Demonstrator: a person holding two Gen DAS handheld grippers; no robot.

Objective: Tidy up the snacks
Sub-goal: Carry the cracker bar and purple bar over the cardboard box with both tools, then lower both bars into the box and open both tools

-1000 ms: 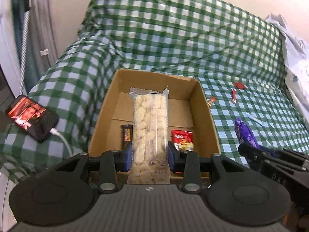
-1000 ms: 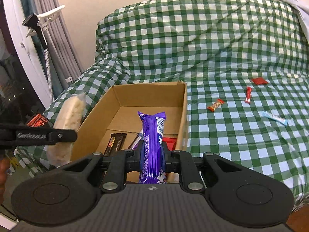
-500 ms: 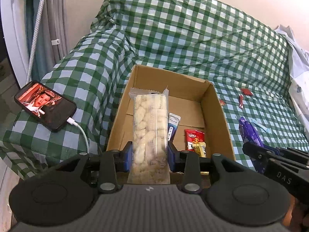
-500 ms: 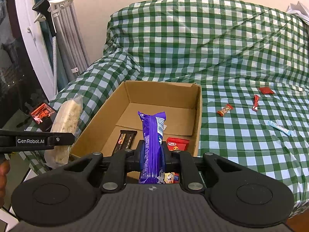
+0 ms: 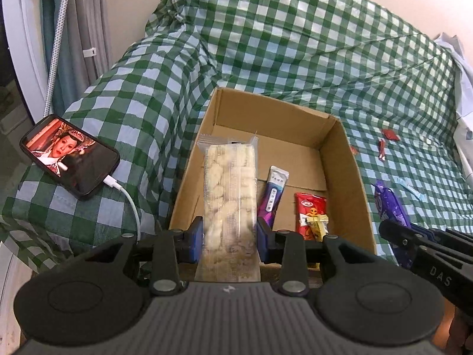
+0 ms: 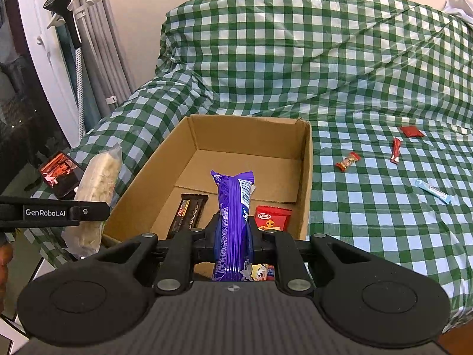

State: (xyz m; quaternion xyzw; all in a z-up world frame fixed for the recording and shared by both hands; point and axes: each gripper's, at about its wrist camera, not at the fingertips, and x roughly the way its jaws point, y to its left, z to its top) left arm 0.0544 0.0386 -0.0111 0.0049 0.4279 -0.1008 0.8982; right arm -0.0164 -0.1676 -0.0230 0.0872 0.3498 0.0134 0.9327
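My left gripper (image 5: 229, 238) is shut on a clear pack of pale puffed snacks (image 5: 229, 195), held upright over the near left edge of the open cardboard box (image 5: 351, 159). My right gripper (image 6: 233, 233) is shut on a purple snack pack (image 6: 233, 207), over the box's near edge (image 6: 307, 177). Inside the box lie a purple-and-white bar (image 5: 273, 195), a red packet (image 5: 310, 216) and a dark chocolate bar (image 6: 189, 213). From the right wrist view the left gripper (image 6: 85, 211) and its snack pack (image 6: 97, 195) hang left of the box.
The box sits on a sofa under a green checked cover (image 6: 295, 59). Loose on the seat lie small red snacks (image 6: 347, 161), a red stick (image 6: 394, 149), a red sachet (image 6: 411, 131) and a light blue bar (image 6: 433, 190). A lit phone (image 5: 69, 156) on a cable rests on the left armrest.
Both grippers have shifted left along the box with their packs still gripped. The phone and the left armrest have come further into the left wrist view.
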